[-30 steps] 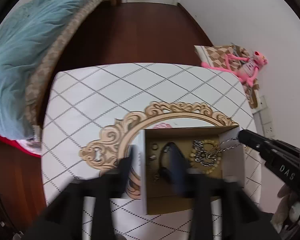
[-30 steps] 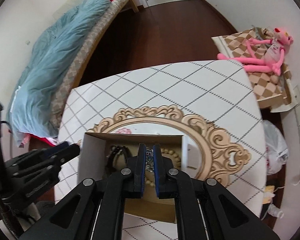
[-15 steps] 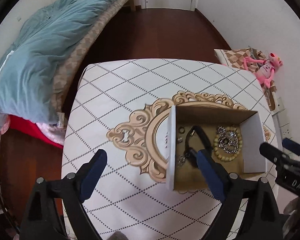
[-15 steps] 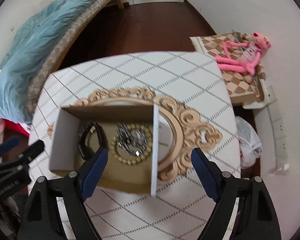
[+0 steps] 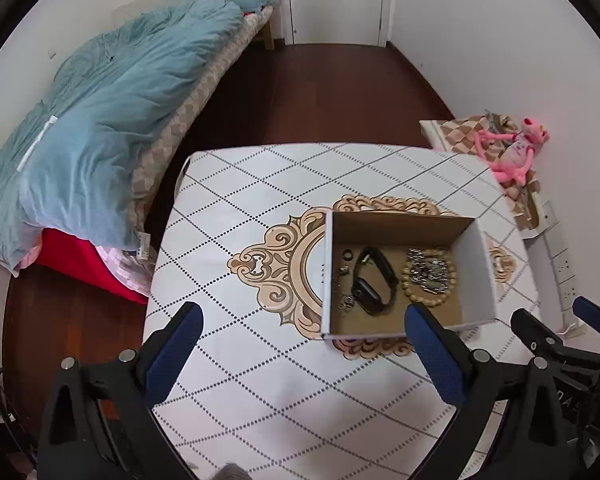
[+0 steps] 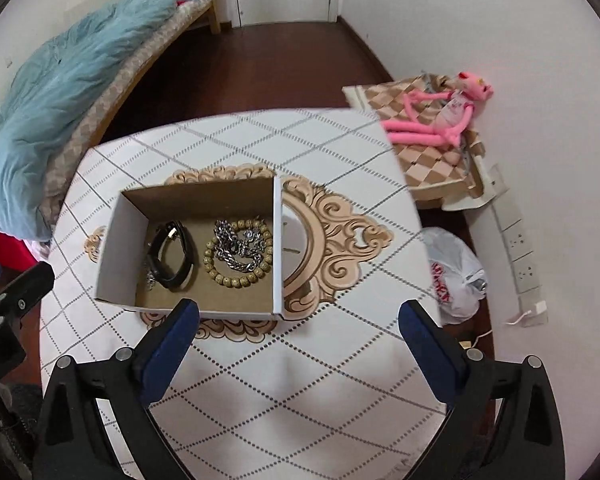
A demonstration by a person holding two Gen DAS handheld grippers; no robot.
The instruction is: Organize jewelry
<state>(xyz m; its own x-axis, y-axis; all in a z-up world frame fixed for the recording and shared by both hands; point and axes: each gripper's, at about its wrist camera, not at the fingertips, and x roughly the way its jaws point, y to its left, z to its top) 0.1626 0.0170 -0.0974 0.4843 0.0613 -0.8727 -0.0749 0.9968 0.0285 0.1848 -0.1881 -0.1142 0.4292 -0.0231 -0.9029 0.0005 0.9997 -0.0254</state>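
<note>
The cardboard box (image 5: 404, 276) sits on the table (image 5: 260, 380) toward its right half, over the ornate gold pattern (image 5: 276, 268). Inside lie a black watch (image 5: 374, 284), a bead bracelet (image 5: 430, 276) ringing a silver chain (image 5: 428, 272), and small rings (image 5: 346, 258) along the left wall. The left gripper (image 5: 304, 344) hangs spread wide with nothing between its fingers, near the box's front edge; its right finger (image 5: 432, 352) overlaps the box's near right corner in the view. The right gripper (image 6: 298, 340) is likewise wide apart and empty, just short of the box (image 6: 192, 244). Bare cloth lies ahead of the box and to its left; the bed (image 5: 100, 120) stands off the table's left edge
</note>
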